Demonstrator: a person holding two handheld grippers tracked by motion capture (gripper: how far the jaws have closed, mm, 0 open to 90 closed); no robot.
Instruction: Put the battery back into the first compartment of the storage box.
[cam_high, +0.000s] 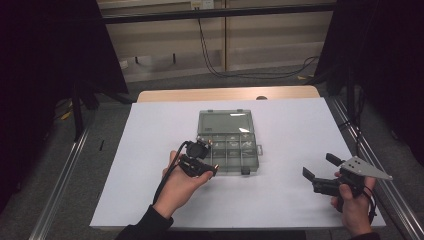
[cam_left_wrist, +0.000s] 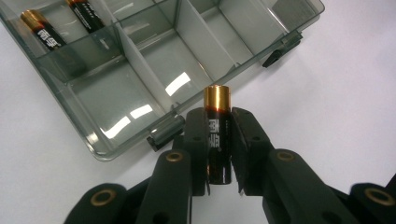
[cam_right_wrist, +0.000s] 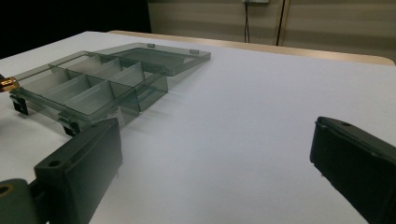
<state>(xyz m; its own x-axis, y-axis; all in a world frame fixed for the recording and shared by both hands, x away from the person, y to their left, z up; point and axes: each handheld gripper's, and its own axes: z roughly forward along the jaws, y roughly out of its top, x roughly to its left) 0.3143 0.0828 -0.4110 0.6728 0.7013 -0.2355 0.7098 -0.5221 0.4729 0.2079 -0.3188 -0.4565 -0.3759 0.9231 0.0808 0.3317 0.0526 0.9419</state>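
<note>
A black battery with a gold cap (cam_left_wrist: 218, 135) stands upright between the pads of my left gripper (cam_left_wrist: 218, 123), which is shut on it just in front of the organizer box's near wall. The clear grey organizer box (cam_high: 229, 156) lies open on the white sheet, lid folded back. Two more batteries (cam_left_wrist: 46, 32) lie in a far compartment. In the high view my left gripper (cam_high: 214, 169) sits at the box's near left corner. My right gripper (cam_high: 316, 166) rests open at the right of the table, its wide-apart fingers (cam_right_wrist: 79, 163) with nothing between them.
The box (cam_right_wrist: 93, 88) has several divided compartments and two dark latches (cam_left_wrist: 164, 133) on its near wall. A white sheet (cam_high: 280, 200) covers the wooden table. Dark curtains and metal rails flank the table, and cables run along the floor behind.
</note>
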